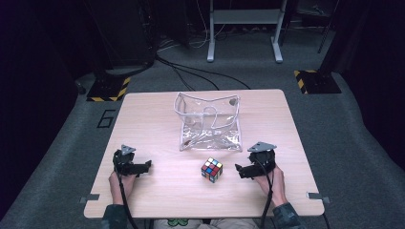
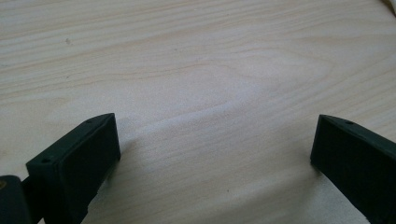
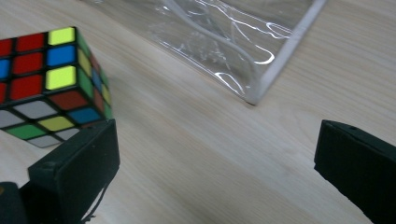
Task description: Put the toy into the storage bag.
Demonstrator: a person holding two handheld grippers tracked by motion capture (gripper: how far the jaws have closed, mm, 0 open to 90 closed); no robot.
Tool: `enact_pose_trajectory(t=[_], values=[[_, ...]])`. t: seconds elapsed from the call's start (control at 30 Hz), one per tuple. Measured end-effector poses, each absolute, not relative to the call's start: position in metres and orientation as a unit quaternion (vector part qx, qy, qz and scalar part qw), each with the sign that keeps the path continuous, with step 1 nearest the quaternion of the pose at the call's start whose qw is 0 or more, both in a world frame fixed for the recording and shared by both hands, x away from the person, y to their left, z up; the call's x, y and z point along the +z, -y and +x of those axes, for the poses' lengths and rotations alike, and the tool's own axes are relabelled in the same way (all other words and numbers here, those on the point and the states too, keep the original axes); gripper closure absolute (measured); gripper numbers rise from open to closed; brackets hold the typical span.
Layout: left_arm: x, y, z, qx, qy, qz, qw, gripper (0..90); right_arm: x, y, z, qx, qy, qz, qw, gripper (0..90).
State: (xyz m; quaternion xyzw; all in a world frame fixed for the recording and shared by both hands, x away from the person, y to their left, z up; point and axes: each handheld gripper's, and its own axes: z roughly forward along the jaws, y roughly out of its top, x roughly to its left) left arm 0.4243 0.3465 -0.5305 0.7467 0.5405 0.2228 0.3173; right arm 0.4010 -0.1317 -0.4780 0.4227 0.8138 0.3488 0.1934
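- Pale wood grain runs across the table (image 1: 157,129), and on it we find the puzzle cube (image 1: 211,170) standing near the person's edge, a little right of centre, between the two grippers but much closer to the right one.
- The clear plastic pouch (image 1: 208,121) sits just beyond the cube, toward the far side; its mouth seems to gape upward, though the glare on the film makes us unsure how wide it stands. We judge it is placed there as the likely receptacle for the cube.
- The right gripper (image 1: 239,168) rests at table height just right of the cube with its jaws spread wide and nothing between them. We take this as a ready stance for a sideways approach.
- The left gripper (image 1: 147,165) lies well to the left, jaws also spread and empty, pointing inward. We guess it waits to steady the pouch.
- From the right gripper view we learn that the cube (image 3: 49,86) lies just off the left jaw rather than between the two, and that a welded corner of the pouch (image 3: 252,56) is near ahead.
- The left gripper view adds the bare wood (image 2: 205,70) ahead of its open jaws.
- The high view alone gives the overall layout of the hands, cube and pouch.
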Motion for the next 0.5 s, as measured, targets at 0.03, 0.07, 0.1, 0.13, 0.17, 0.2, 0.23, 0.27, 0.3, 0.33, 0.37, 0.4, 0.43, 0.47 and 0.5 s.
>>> enact_pose_trajectory(t=[0.03, 0.07, 0.1, 0.13, 0.17, 0.2, 0.23, 0.27, 0.3, 0.33, 0.37, 0.4, 0.43, 0.47, 0.5], values=[[-0.531, -0.347, 0.424, 0.224, -0.54, 0.747, 0.318, 1.3, -0.476, 0.127, 0.4, 0.349, -0.816, 0.419, 0.189, 0.0], [-0.53, -0.347, 0.424, 0.223, -0.542, 0.746, 0.317, 1.5, -0.475, 0.123, 0.399, 0.35, -0.818, 0.416, 0.186, 0.0], [-0.531, -0.347, 0.424, 0.223, -0.542, 0.745, 0.319, 1.7, -0.474, 0.119, 0.399, 0.351, -0.821, 0.411, 0.185, 0.0], [-0.531, -0.347, 0.424, 0.223, -0.542, 0.745, 0.319, 1.7, -0.473, 0.116, 0.398, 0.351, -0.823, 0.407, 0.183, 0.0], [-0.531, -0.347, 0.424, 0.223, -0.542, 0.745, 0.319, 1.7, -0.472, 0.112, 0.397, 0.352, -0.824, 0.404, 0.182, 0.0], [-0.531, -0.347, 0.424, 0.223, -0.541, 0.745, 0.319, 1.7, -0.471, 0.108, 0.396, 0.353, -0.825, 0.405, 0.177, 0.0], [-0.531, -0.347, 0.424, 0.223, -0.541, 0.745, 0.319, 1.7, -0.471, 0.106, 0.396, 0.354, -0.828, 0.399, 0.175, 0.0], [-0.531, -0.347, 0.425, 0.224, -0.54, 0.745, 0.32, 1.7, -0.471, 0.103, 0.396, 0.352, -0.831, 0.394, 0.172, 0.0], [-0.531, -0.347, 0.425, 0.224, -0.54, 0.746, 0.32, 1.7, -0.472, 0.1, 0.396, 0.352, -0.833, 0.39, 0.172, 0.0], [-0.531, -0.347, 0.424, 0.223, -0.541, 0.745, 0.319, 1.7, -0.471, 0.098, 0.395, 0.354, -0.834, 0.388, 0.168, 0.0], [-0.531, -0.347, 0.424, 0.223, -0.541, 0.745, 0.319, 1.7, -0.472, 0.096, 0.396, 0.358, -0.835, 0.385, 0.163, 0.0], [-0.531, -0.347, 0.425, 0.224, -0.541, 0.745, 0.32, 1.7, -0.473, 0.095, 0.396, 0.36, -0.836, 0.383, 0.156, 0.0], [-0.531, -0.347, 0.425, 0.224, -0.542, 0.745, 0.319, 1.8, -0.475, 0.093, 0.396, 0.36, -0.839, 0.38, 0.15, 0.0], [-0.531, -0.347, 0.425, 0.224, -0.54, 0.746, 0.319, 1.8, -0.476, 0.091, 0.396, 0.357, -0.843, 0.373, 0.15, 0.0], [-0.531, -0.347, 0.425, 0.224, -0.54, 0.746, 0.319, 1.8, -0.476, 0.088, 0.395, 0.357, -0.843, 0.373, 0.151, 0.0]])
